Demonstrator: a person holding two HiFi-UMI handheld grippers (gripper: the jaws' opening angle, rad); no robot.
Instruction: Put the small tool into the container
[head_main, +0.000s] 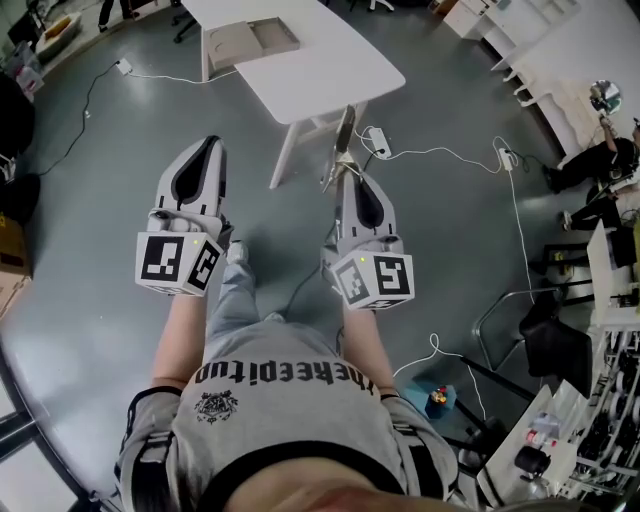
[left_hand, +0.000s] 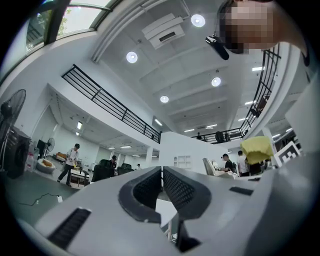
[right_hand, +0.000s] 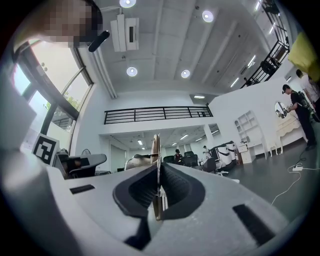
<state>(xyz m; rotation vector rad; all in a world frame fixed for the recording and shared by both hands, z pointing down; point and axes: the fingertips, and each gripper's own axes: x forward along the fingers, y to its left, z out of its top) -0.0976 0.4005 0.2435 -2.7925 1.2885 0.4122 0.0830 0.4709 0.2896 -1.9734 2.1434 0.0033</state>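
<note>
Below you spreads the grey concrete floor (head_main: 90, 200), with the white rounded table (head_main: 330, 75) standing ahead of both your grippers. A shallow beige open box (head_main: 250, 42) lies on the table's far part, well apart from your hands. Your left gripper (head_main: 208, 145) points forward over the floor; its jaws are together with nothing between the ribbed black pads (left_hand: 150, 189). Your right gripper (head_main: 346, 178) has its jaws clamped on the thin flat tan tool (right_hand: 156, 150). The tool stands edge-on between the pads, and in the head view it sticks out past the fingertips toward the table's near edge (head_main: 345, 135).
</note>
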